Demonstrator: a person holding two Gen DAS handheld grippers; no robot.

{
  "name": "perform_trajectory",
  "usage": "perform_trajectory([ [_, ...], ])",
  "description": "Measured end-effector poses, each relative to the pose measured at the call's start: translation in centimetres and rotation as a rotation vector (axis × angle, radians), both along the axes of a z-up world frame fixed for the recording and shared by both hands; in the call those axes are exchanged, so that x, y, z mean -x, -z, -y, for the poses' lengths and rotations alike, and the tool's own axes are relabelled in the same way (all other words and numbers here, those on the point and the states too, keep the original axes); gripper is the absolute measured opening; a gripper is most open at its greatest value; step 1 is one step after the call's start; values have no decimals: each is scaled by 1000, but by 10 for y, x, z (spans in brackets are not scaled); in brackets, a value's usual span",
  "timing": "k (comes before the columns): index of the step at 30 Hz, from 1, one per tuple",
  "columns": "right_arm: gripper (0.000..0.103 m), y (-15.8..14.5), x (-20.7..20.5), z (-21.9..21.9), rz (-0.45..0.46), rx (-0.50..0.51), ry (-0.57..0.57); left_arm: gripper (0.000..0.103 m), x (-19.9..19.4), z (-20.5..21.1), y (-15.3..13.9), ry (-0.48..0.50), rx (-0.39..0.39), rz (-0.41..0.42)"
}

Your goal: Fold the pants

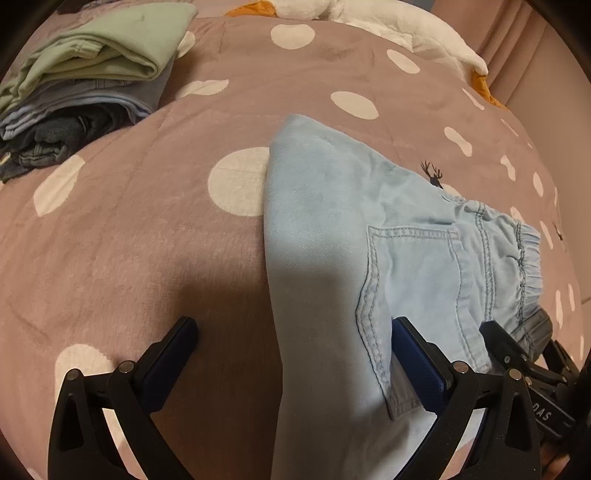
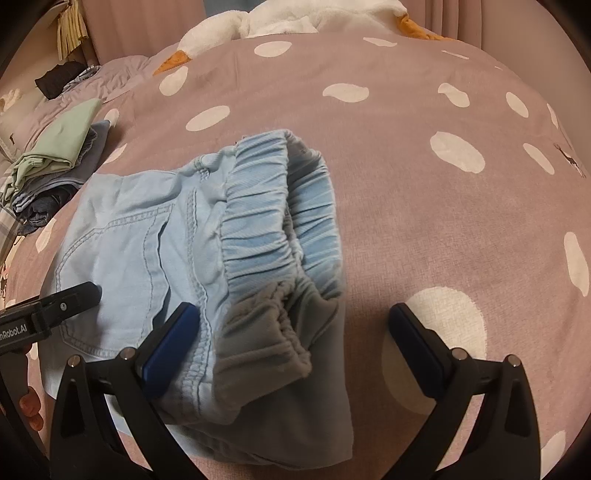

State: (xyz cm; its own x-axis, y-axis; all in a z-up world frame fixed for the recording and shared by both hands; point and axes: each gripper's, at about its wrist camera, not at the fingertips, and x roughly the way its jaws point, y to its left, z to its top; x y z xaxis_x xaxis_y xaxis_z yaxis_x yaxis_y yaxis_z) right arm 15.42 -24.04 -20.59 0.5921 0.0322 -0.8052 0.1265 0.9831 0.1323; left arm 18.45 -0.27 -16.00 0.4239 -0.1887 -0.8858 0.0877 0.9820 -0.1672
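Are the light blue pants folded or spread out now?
Folded. The pants lie as a compact bundle on the blanket, fabric layers stacked under the waistband, no leg stretched out.

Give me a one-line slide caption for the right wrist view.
Open right gripper over the elastic waistband of folded light-blue pants on a polka-dot blanket.

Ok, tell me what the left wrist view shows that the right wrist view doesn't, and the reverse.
Only the left wrist view shows the folded edge of the pants and the small deer print on the blanket.

Only the right wrist view shows the gathered elastic waistband head-on and the tasselled curtain.

Both show the back pocket, the stack of folded clothes, the white plush toy, and both grippers, left and right, open.
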Motion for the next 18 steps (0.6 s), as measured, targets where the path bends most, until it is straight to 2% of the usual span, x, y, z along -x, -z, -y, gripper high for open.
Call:
perform_trajectory([
  [7, 102, -3, -2, 1, -15, -3, 3, 102, 8, -2, -6, -16, -18, 2],
  [14, 100, -37, 24, 6, 65, -2, 25, 102, 29, -1, -29, -18, -71, 55],
  [18, 100, -59, 48, 5, 91, -17, 18, 102, 52, 11, -45, -6, -135, 96],
])
